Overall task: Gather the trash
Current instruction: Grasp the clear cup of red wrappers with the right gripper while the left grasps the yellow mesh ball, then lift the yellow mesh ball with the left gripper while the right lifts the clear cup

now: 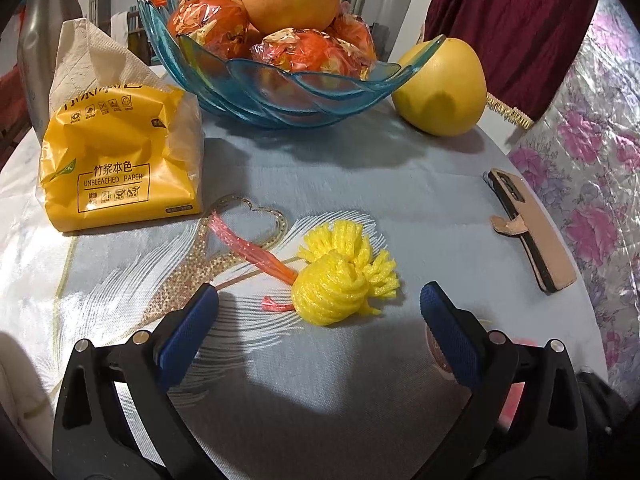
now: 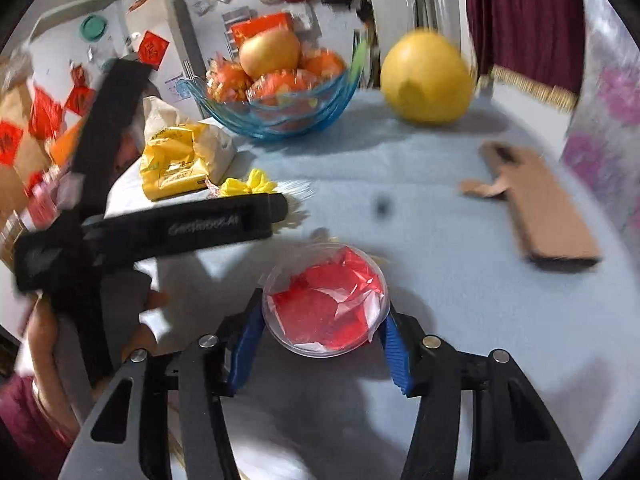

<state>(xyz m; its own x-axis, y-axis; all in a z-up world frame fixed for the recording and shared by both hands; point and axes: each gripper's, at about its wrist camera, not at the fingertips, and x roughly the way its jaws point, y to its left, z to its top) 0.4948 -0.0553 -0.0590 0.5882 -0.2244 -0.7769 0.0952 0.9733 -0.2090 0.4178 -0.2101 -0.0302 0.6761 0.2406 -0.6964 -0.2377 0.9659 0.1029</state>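
My right claw (image 2: pixel 324 344) has its blue pads against both sides of a clear plastic cup (image 2: pixel 326 300) stuffed with red wrapper scraps, pinching it where it sits on the counter (image 2: pixel 440 216) close to the near edge. My left claw (image 1: pixel 318 324) is spread wide with nothing between its pads, hovering just short of a yellow foam net (image 1: pixel 344 272) bunched into a ball in the middle of the counter. A pink plastic strip (image 1: pixel 244 244) runs out from the net toward the left, touching it. At the left edge stands a yellow tissue pack (image 1: pixel 120 160) with a sheet sticking up. Along the far edge sit a blue glass fruit bowl (image 1: pixel 280 96) piled with wrapped oranges and an apple, and just right of it a pomelo (image 1: pixel 444 88). Near the right edge lies a phone in a brown case (image 1: pixel 528 232). In the right wrist view, a hand (image 2: pixel 44 336) grips the left tool's black body.
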